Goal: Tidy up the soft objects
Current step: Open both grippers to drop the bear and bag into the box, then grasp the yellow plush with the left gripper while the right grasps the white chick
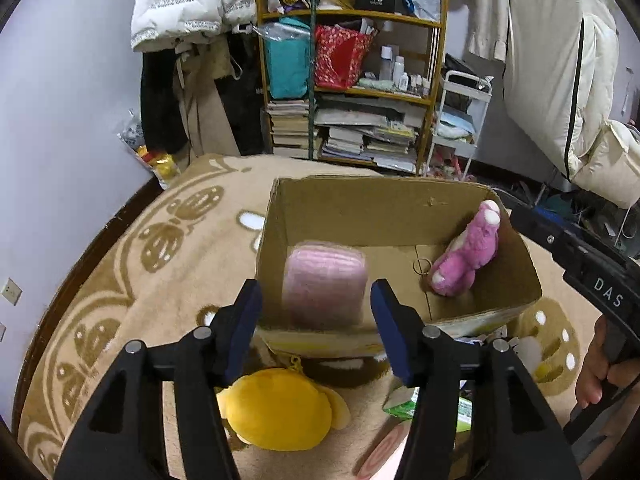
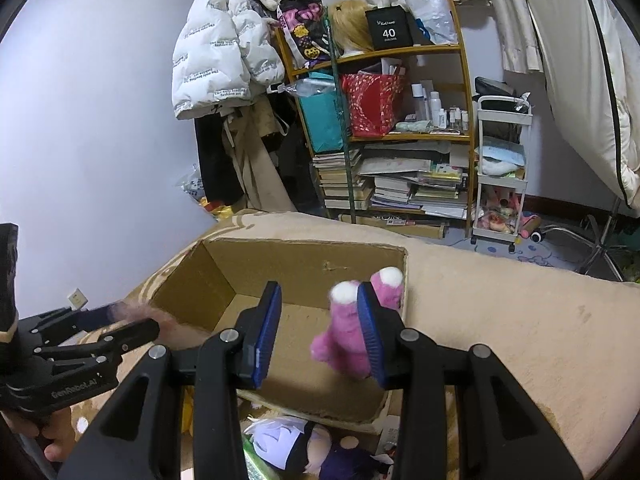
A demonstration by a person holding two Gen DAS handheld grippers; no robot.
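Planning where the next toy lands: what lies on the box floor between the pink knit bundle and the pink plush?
Bare cardboard box floor separates pink knit bundle from pink plush, apart from a small ring; left wrist view.

The box (image 1: 400, 216) was matt brown cardboard, its rim rough. The pink toy (image 1: 466, 256) and yellow toy (image 1: 280, 408) were fuzzy plush. The rug (image 1: 120, 264) looked thick-piled; gripper pads (image 1: 390, 320) were ribbed blue.
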